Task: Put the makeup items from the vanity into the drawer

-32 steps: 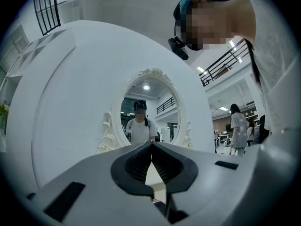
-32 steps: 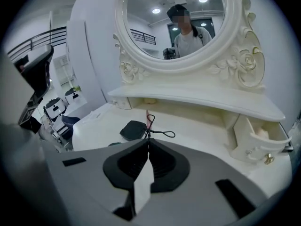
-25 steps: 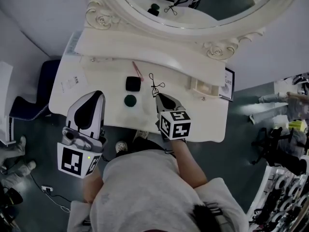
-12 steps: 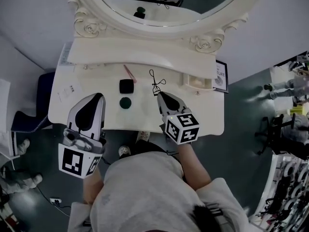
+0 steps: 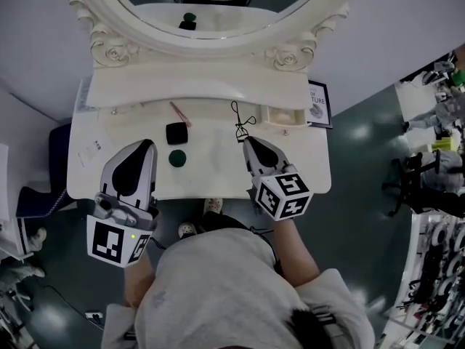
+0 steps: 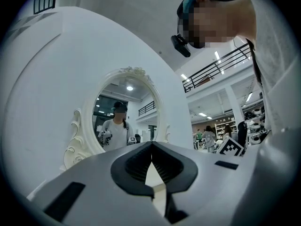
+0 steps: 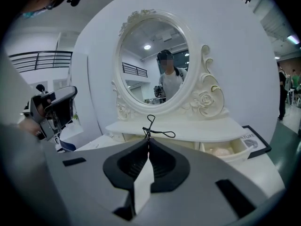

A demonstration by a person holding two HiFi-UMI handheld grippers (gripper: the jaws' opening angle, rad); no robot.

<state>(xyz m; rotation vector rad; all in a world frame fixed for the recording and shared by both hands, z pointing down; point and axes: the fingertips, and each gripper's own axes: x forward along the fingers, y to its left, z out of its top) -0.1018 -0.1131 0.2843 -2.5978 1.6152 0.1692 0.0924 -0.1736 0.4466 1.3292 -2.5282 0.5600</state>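
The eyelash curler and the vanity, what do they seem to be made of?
Eyelash curler, clamped in the right hand-held gripper: probably metal with a dark finish, since its handles are thin wire-like loops. Vanity: cream-white, smooth, faintly glossy, with carved roses; painted wood or moulded resin, I cannot tell which.

**Layout of the vanity**

We find the mirror [image 5: 218, 20] behind the tabletop [image 5: 211, 164]. The square case [image 5: 176, 133] lies just behind the round case [image 5: 176, 158], the stick [image 5: 180, 113] behind both. Our right gripper [image 5: 245, 141] holds the eyelash curler [image 5: 240, 121] just left of the open drawer [image 5: 285, 118].
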